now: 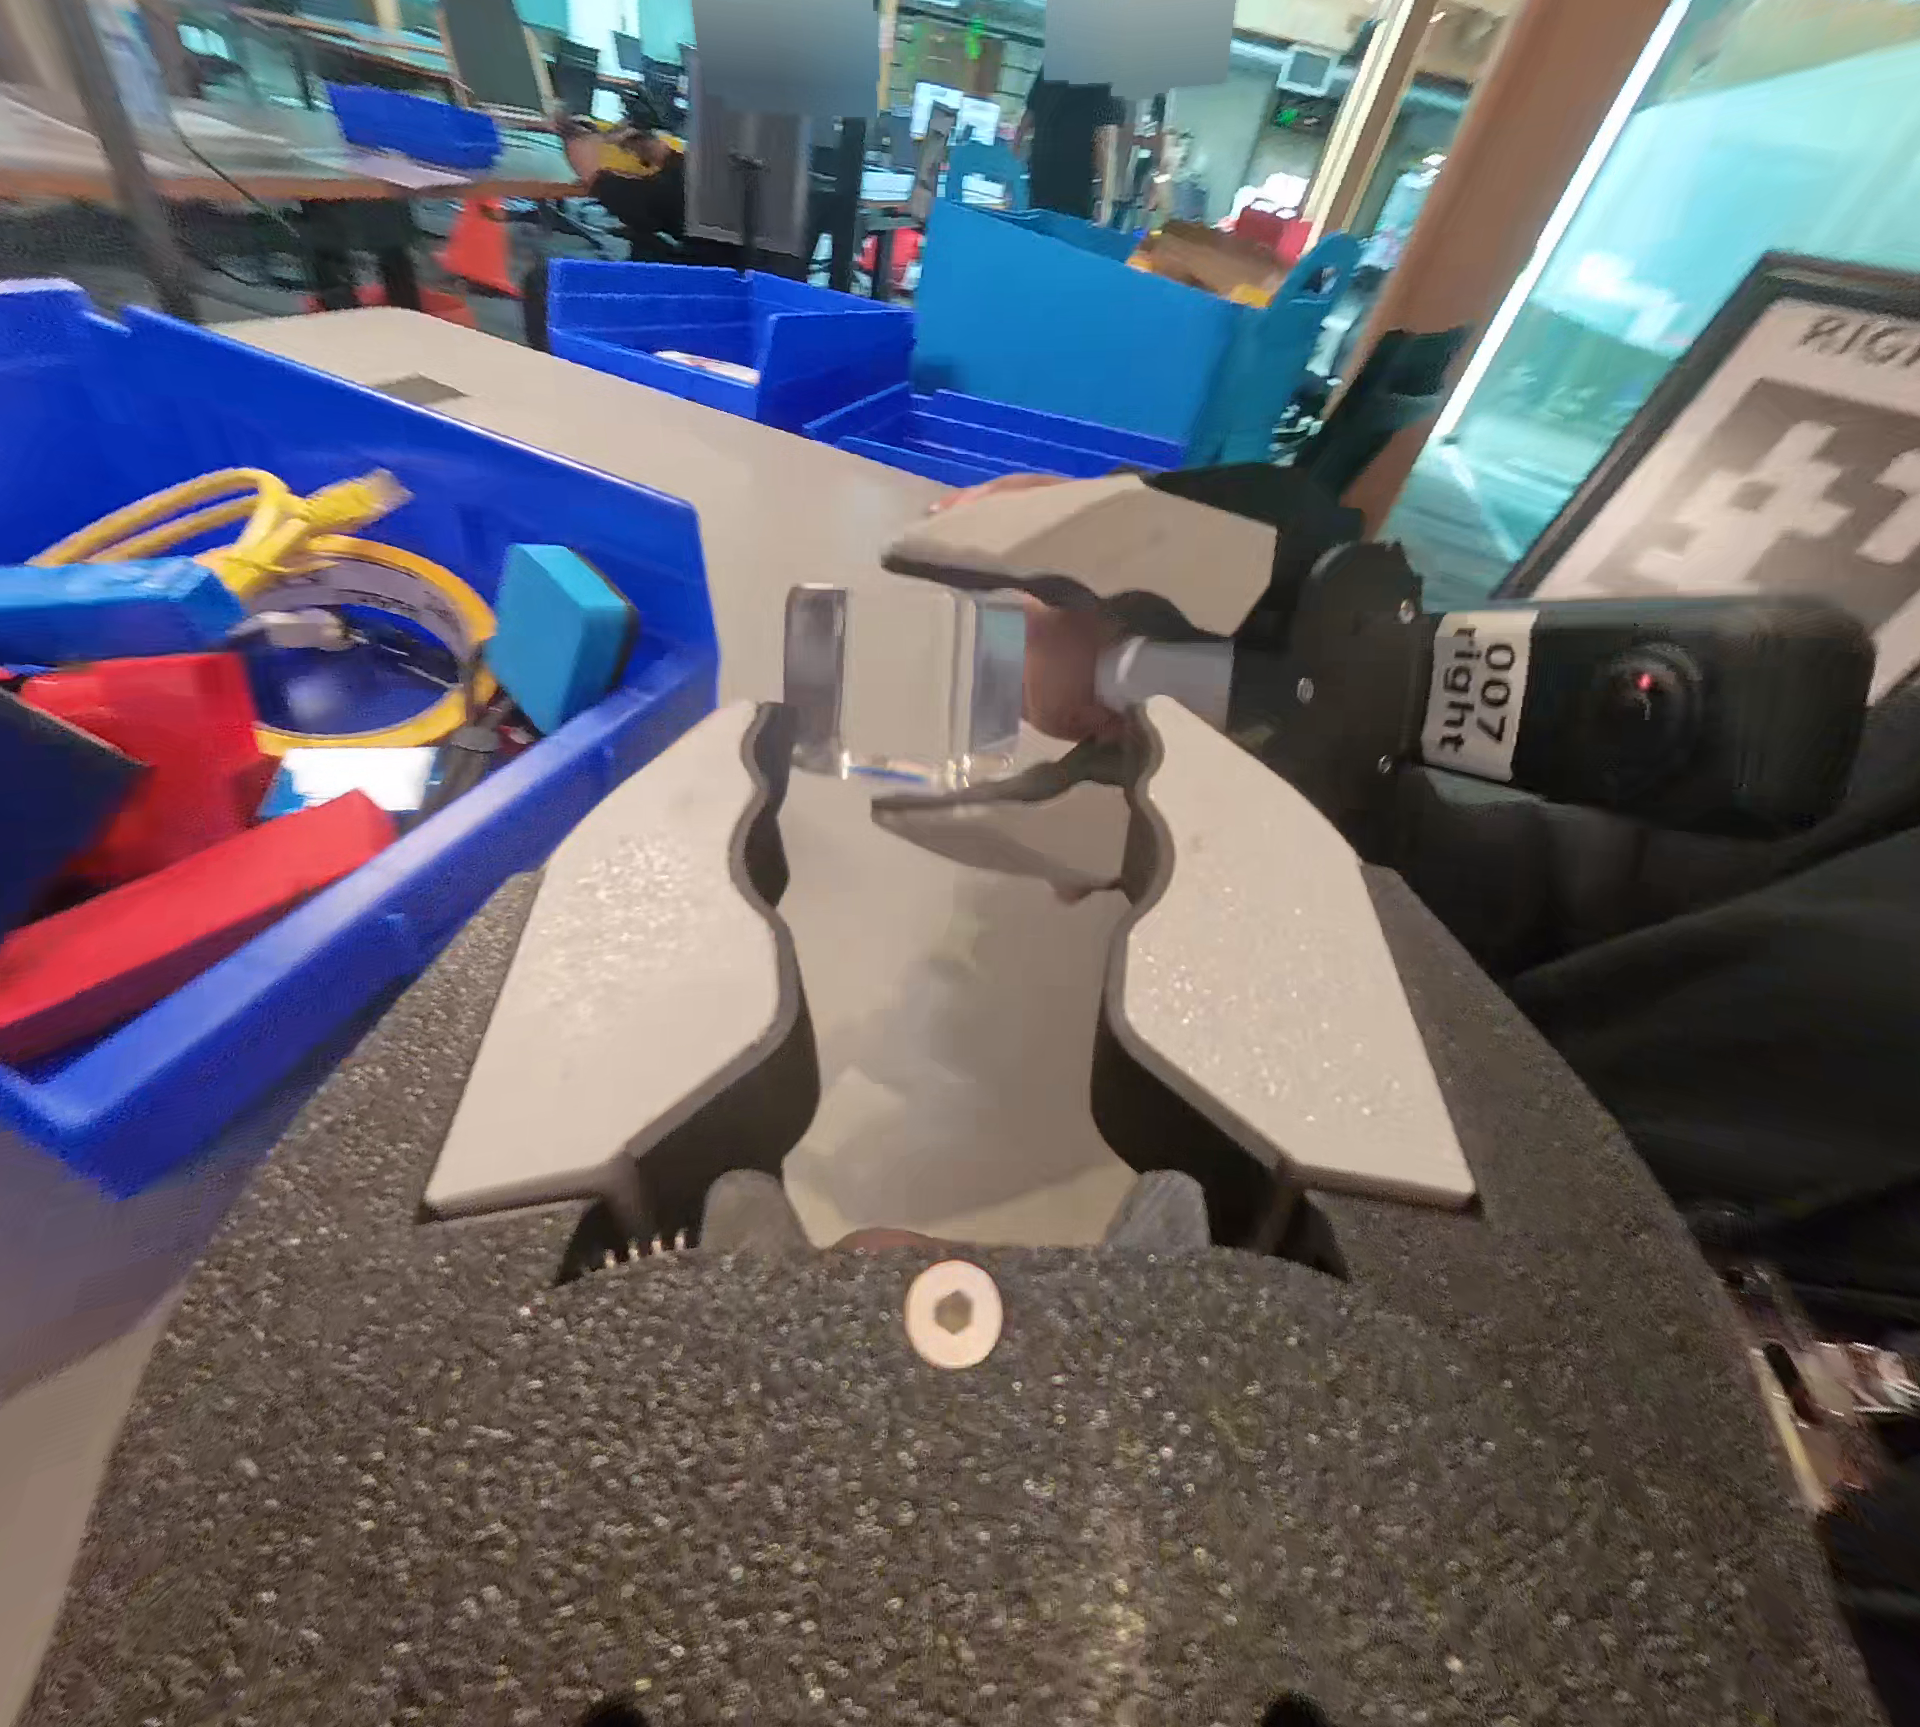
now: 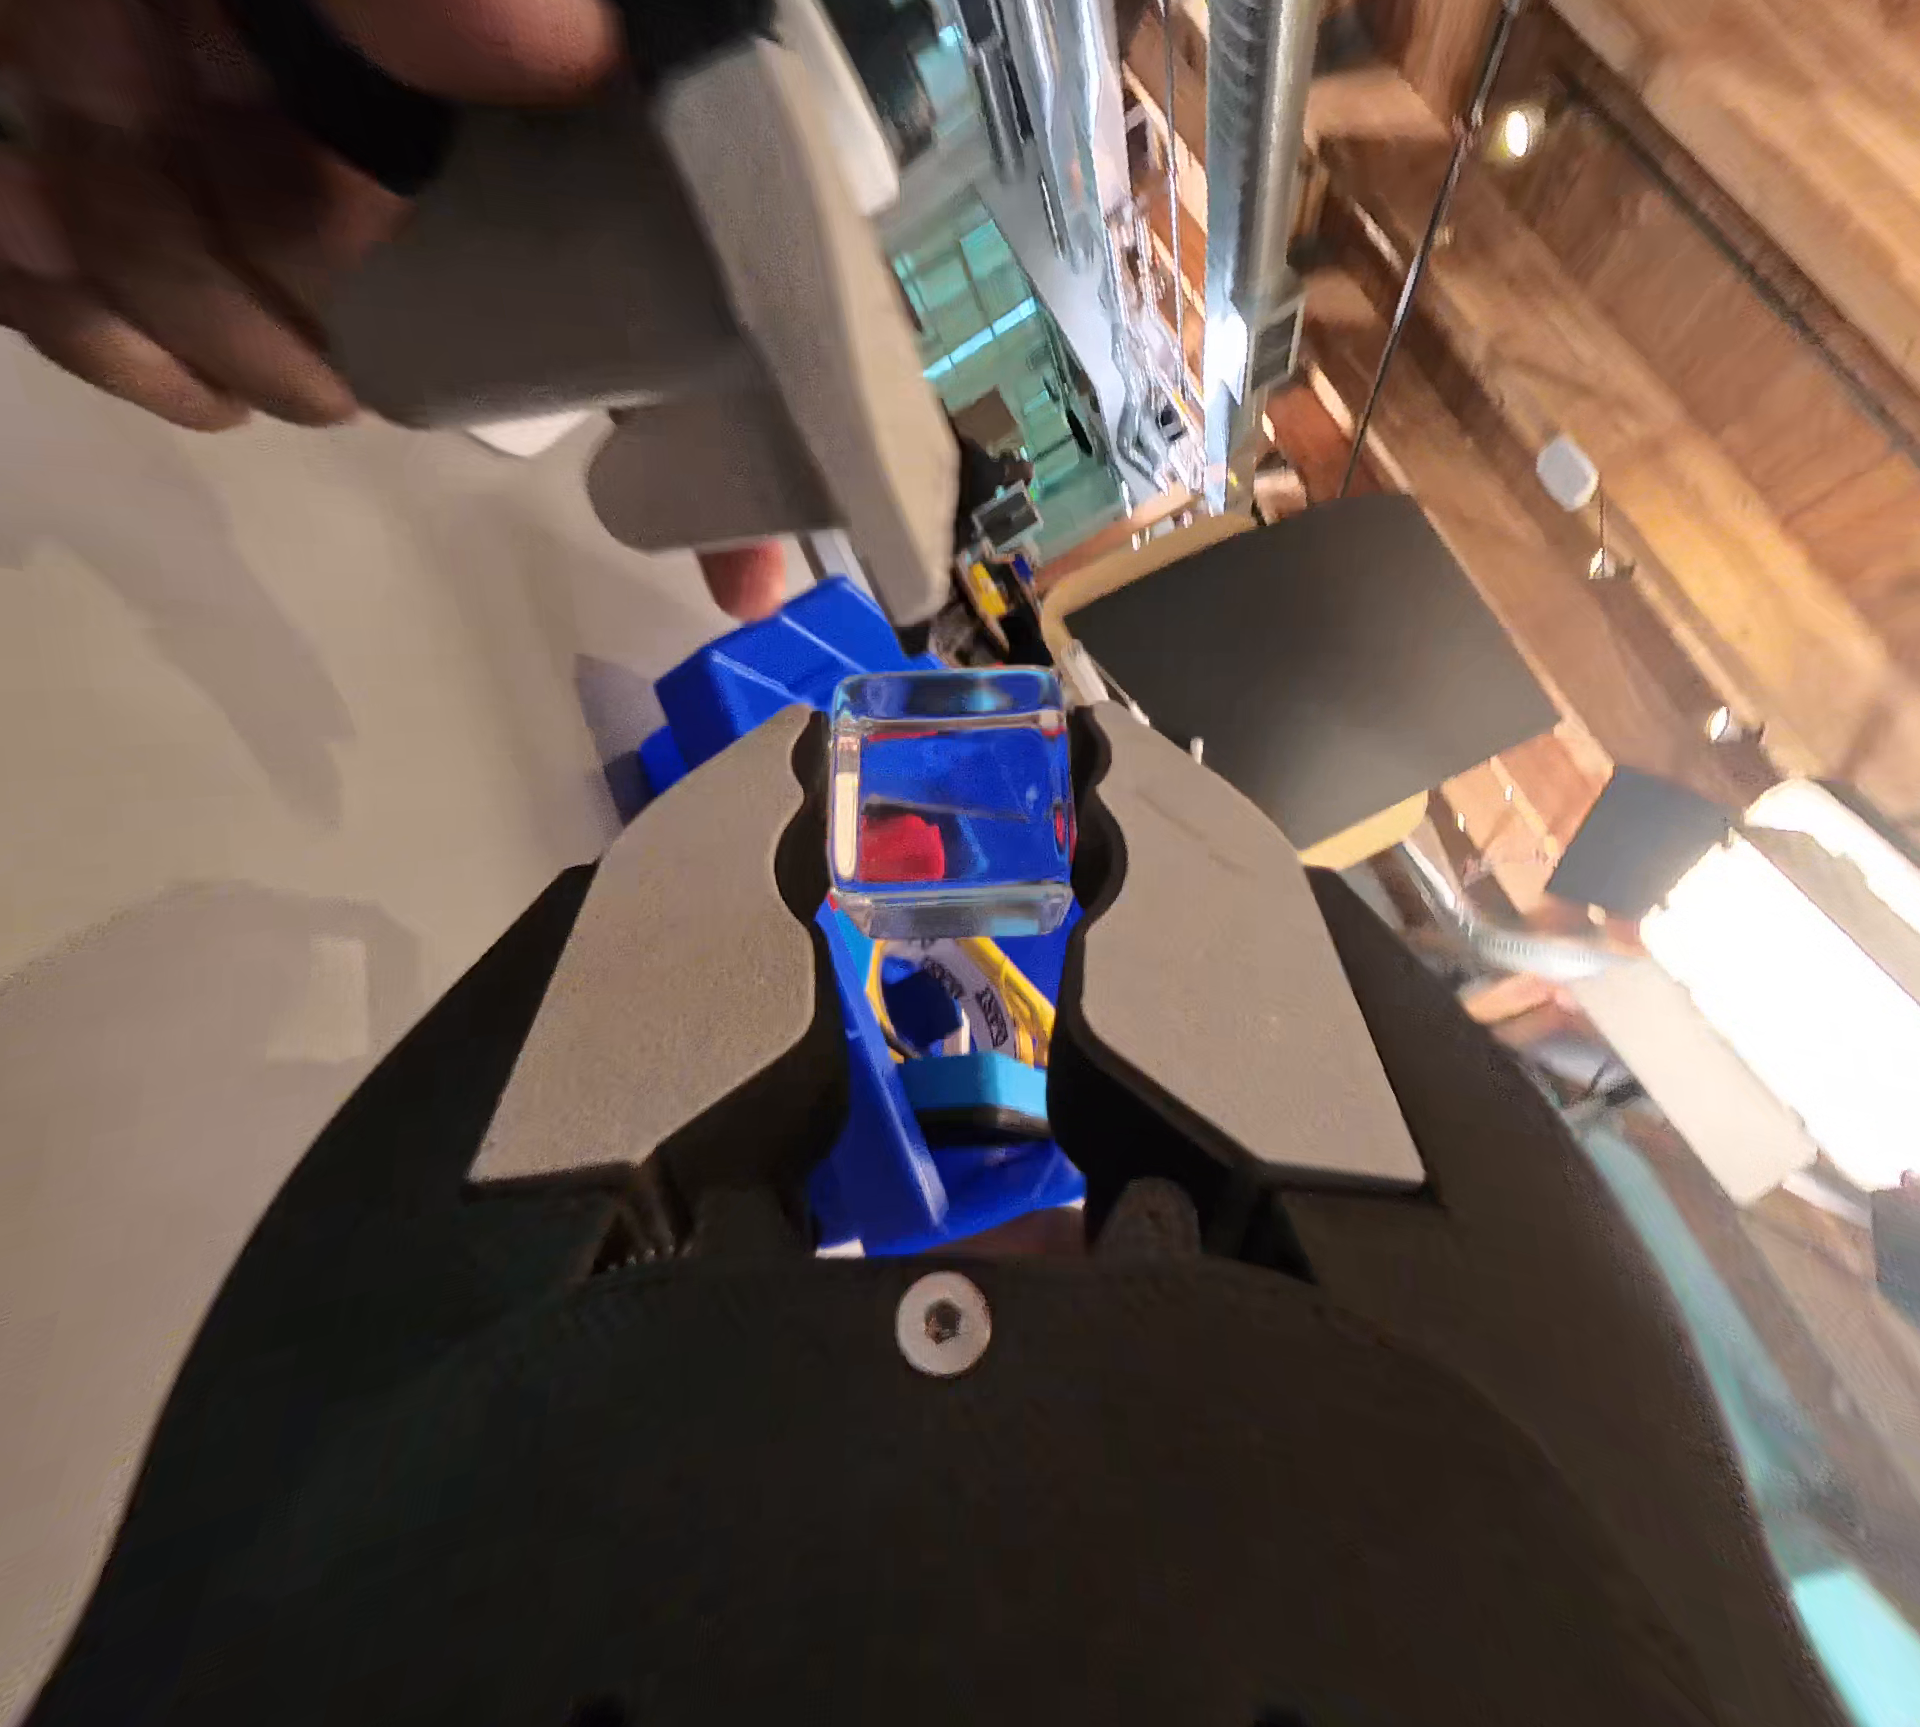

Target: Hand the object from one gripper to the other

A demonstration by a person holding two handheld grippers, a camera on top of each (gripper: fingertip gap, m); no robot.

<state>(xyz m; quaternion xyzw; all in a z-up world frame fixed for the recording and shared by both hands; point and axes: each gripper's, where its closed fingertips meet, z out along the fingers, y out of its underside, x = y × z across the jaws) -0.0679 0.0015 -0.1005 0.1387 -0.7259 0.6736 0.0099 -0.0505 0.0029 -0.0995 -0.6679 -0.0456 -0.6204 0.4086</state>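
Between the tips of the right gripper (image 2: 948,820) sits a clear cube (image 2: 948,815), clamped on two opposite faces and held in the air above the grey table (image 1: 665,430). Left gripper (image 1: 948,721) stands with its fingers apart and empty; in the left wrist view the cube (image 1: 899,695) lies dead ahead, just past its fingertips, not yet between them. Right gripper (image 1: 935,680) comes in from the right side of that view, rolled so its fingers lie one above and one below the cube; the cube's two side faces look bare. Judgement: left gripper should advance straight forward and close on those side faces, at right angles to the present grip; no long axis to align, being a cube. Right wrist view shows the left gripper's fingers (image 2: 727,306) up and to the left, near but apart from the cube. Blue bin (image 1: 436,721) of oddments stands just left, clear of the approach. Risk: clear faces look slippery; the right finger below leaves little room under the cube.
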